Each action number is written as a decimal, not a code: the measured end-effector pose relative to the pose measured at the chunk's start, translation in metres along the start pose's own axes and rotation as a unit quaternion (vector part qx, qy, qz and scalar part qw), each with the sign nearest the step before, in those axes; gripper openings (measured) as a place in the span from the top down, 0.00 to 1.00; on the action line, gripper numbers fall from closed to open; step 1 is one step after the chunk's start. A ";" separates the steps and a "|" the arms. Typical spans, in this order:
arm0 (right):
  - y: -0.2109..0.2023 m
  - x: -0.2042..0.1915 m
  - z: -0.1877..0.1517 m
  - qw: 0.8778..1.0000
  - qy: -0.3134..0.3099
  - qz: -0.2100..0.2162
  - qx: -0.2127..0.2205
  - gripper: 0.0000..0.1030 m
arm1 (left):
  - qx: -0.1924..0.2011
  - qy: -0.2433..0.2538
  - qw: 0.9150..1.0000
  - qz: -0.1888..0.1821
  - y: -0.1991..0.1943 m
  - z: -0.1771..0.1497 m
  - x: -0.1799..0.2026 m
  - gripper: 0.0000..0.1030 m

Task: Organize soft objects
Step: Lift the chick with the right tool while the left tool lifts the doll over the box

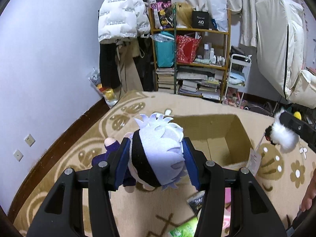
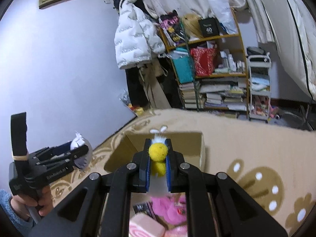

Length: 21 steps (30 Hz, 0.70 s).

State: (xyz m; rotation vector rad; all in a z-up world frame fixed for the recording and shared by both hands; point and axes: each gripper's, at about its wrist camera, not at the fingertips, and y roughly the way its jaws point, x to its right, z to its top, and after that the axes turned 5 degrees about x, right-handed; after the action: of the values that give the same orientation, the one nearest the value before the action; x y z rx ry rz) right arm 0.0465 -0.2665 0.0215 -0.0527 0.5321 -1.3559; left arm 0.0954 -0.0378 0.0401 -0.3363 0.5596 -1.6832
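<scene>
My left gripper (image 1: pixel 156 148) is shut on a plush doll (image 1: pixel 158 158) with pale spiky hair, a black blindfold and a purple body, held above the rug just left of an open cardboard box (image 1: pixel 227 136). It also shows at the left of the right wrist view (image 2: pixel 79 154). My right gripper (image 2: pixel 158 148) is shut on a small white and yellow fluffy toy (image 2: pixel 158 154), held above the near edge of the box (image 2: pixel 193 150). In the left wrist view this toy (image 1: pixel 282 136) hangs at the right with a paper tag.
A beige patterned rug (image 1: pixel 128 207) covers the floor. Below the grippers lie a pink fluffy plush (image 2: pixel 173 209), a pink swirl cushion (image 2: pixel 146 227), a dark packet (image 2: pixel 143 207) and a green item (image 1: pixel 183 229). A cluttered shelf (image 1: pixel 197 59) stands at the back wall.
</scene>
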 end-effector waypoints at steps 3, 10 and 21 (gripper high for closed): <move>0.007 -0.007 0.010 1.000 -0.012 0.004 0.011 0.87 | 0.006 0.008 1.000 -0.001 0.007 0.008 0.003 0.50; 0.028 -0.012 0.011 0.999 -0.034 -0.002 0.015 0.87 | 0.016 0.022 0.999 -0.017 0.023 0.017 0.015 0.50; 0.060 0.004 -0.013 0.999 -0.041 -0.006 -0.014 0.87 | 0.003 0.036 0.999 -0.040 0.060 0.003 0.031 0.49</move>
State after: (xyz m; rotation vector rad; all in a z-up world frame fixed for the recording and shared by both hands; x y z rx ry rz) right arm 0.0969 -0.2530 -0.0118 -0.1330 0.4821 -1.3524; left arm 0.1410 -0.0759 0.0078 -0.2984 0.6007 -1.7791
